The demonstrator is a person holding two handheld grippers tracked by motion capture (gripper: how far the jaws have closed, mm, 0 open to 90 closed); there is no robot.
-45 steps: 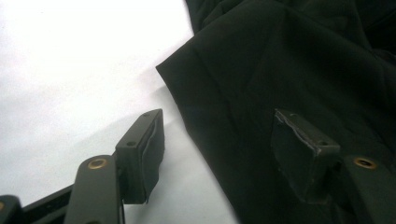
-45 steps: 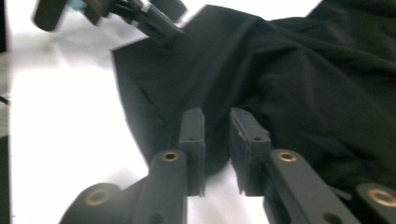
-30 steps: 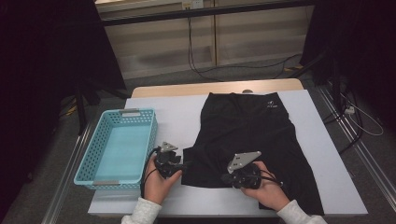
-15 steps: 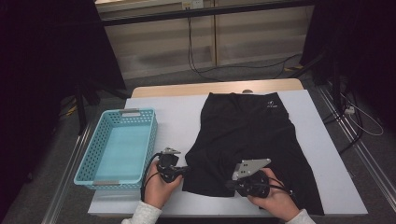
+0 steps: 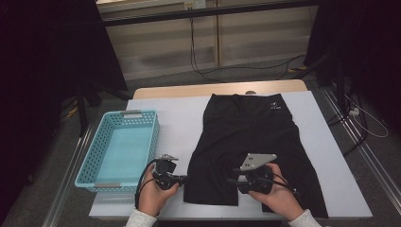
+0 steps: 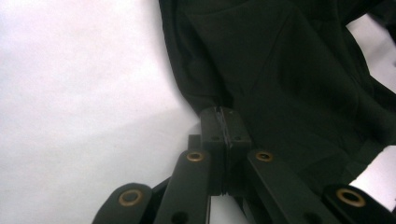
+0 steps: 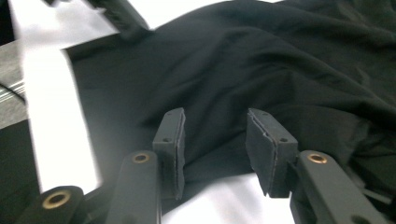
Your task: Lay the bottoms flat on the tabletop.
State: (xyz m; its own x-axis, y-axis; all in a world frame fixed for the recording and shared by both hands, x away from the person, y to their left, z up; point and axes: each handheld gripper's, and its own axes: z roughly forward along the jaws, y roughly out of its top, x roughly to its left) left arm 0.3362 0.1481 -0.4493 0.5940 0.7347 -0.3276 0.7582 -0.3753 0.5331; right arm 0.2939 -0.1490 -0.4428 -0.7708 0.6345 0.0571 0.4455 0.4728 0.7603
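High view: black shorts (image 5: 250,137) lie flat on the bench (image 5: 179,118), left claw (image 5: 185,179) pinching their hem edge, right claw (image 5: 235,180) just spreading over cloth (likely regripping to fold).

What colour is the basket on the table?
The basket is light turquoise blue, with perforated walls. It shows best in the high view.

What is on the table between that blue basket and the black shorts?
In the high view, the left gripper lies between the basket and the black shorts, at the near end; farther back, that strip of white table is bare.
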